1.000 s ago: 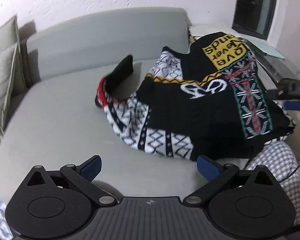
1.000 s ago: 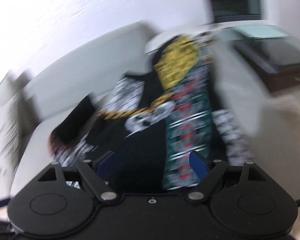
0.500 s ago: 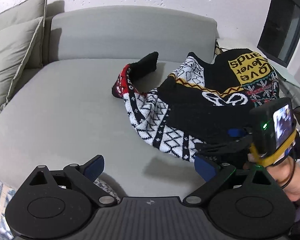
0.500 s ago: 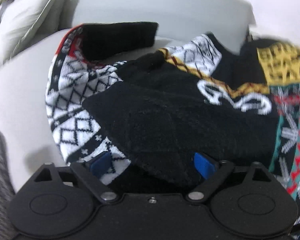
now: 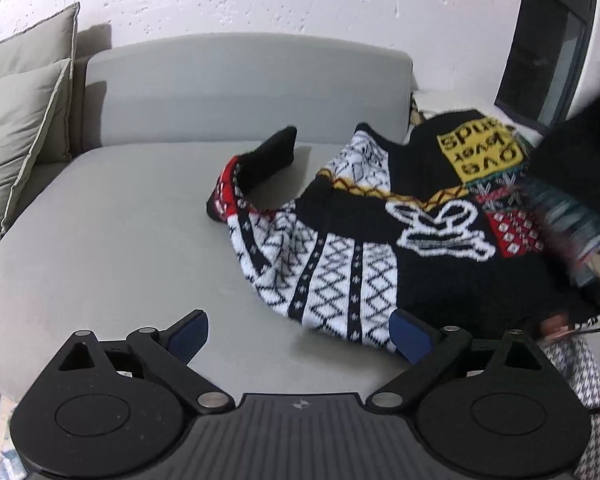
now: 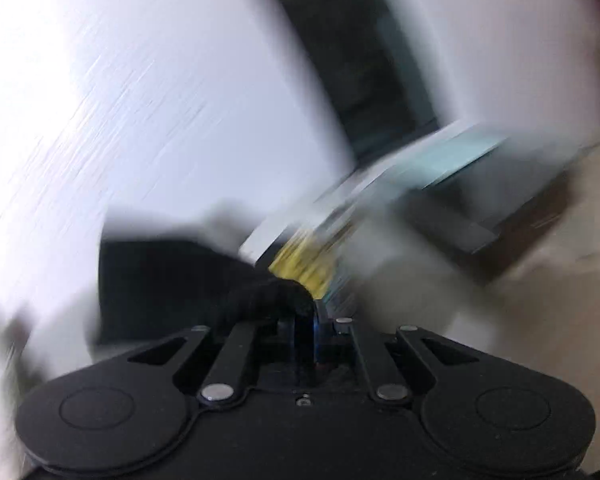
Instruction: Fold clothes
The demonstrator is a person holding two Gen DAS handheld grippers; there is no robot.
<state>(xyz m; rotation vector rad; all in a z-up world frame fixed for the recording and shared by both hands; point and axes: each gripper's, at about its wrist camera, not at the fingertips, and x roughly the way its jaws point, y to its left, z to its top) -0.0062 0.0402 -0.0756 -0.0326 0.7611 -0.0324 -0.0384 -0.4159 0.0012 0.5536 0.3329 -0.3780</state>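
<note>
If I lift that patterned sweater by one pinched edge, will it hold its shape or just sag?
Likely sag: the sweater lies crumpled in soft folds on the sofa, one sleeve curled up. The thick knit probably grips well; the right gripper is shut on a black bunch of it. Expect the free end to trail, so the open left gripper should support it.

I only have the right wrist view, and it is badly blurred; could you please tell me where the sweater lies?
Observer: The sweater lies crumpled on the right half of the grey sofa seat.
Operator: Thank you. Is the left gripper holding it?
Observer: No, the left gripper hovers by the near hem, its jaws wide open and not pressing the cloth.
Operator: And where is the sleeve?
Observer: One sleeve curls out to the left, its black cuff pointing toward the backrest.
</note>
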